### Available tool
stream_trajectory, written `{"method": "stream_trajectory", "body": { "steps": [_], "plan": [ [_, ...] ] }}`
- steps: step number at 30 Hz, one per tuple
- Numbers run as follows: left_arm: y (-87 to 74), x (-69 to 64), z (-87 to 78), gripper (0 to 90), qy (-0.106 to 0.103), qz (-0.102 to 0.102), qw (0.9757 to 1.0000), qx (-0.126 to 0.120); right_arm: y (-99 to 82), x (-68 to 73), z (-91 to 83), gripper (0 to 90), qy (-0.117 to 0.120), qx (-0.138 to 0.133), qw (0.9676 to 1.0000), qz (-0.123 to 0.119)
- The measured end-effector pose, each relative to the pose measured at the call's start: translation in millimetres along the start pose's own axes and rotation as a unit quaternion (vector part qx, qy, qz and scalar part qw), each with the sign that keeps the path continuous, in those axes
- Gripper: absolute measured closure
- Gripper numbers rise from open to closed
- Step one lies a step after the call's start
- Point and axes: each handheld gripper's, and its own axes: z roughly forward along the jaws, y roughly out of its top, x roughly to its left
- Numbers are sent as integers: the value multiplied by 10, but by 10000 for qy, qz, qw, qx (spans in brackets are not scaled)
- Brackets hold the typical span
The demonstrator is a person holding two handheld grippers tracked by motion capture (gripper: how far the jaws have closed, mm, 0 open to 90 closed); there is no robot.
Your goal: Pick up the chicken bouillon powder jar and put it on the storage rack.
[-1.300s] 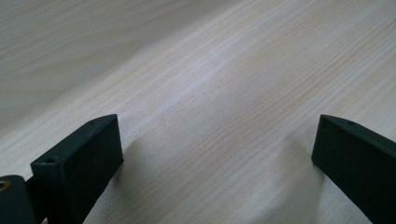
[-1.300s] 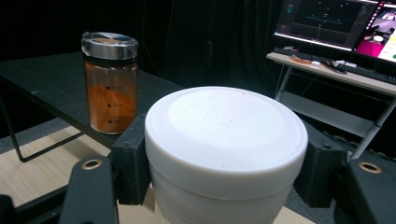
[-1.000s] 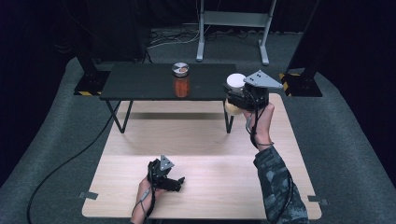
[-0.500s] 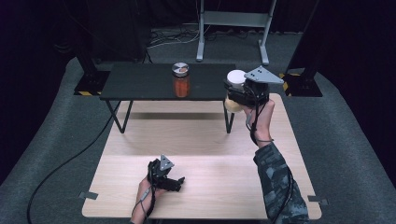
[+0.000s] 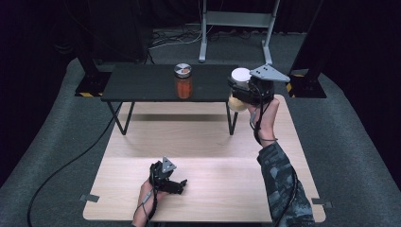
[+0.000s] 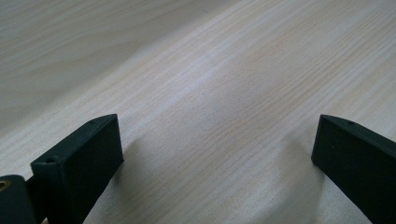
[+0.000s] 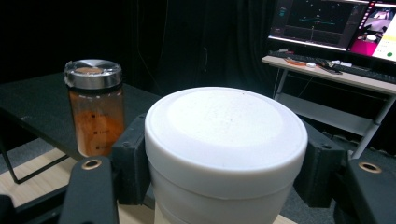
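Little has shifted since the earlier frames: the white-lidded jar (image 5: 240,80) is still held upright, clenched in the right gripper (image 5: 247,90), at the right end of the black desk (image 5: 142,82). From that gripper the orange jar (image 7: 95,106) is seen left and slightly beyond, while the left gripper (image 5: 176,185) is rested released on the wooden board (image 5: 213,189), much farther off.

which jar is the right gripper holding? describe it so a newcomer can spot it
Find the low black table at the far edge of the wooden tabletop. At its right end, the right gripper is shut on a jar with a white lid; the other jar, standing free, has orange contents and a metal lid.
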Motion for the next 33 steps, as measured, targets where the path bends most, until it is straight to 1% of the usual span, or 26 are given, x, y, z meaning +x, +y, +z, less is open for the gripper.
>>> {"method": "stream_trajectory", "body": {
  "steps": [4,8,14,26,30,33],
  "plan": [
    [0,1,0,14,-1,2,10000,0,15,-22,16,322,8,-19,10000,94],
    [0,3,0,14,-10,14,10000,-2,39,-18,40,322,-8,8,10000,55],
    [-2,3,1,14,-12,22,10000,-10,57,-37,85,322,-20,35,9999,118],
    [-1,3,0,14,-13,20,10000,-6,49,-84,200,323,-130,102,9996,243],
    [0,3,0,14,-13,20,10000,-5,35,-102,219,322,-162,69,9994,302],
    [1,3,-1,14,-12,25,10000,2,41,-103,237,323,-183,86,9994,298]
  ]
}}
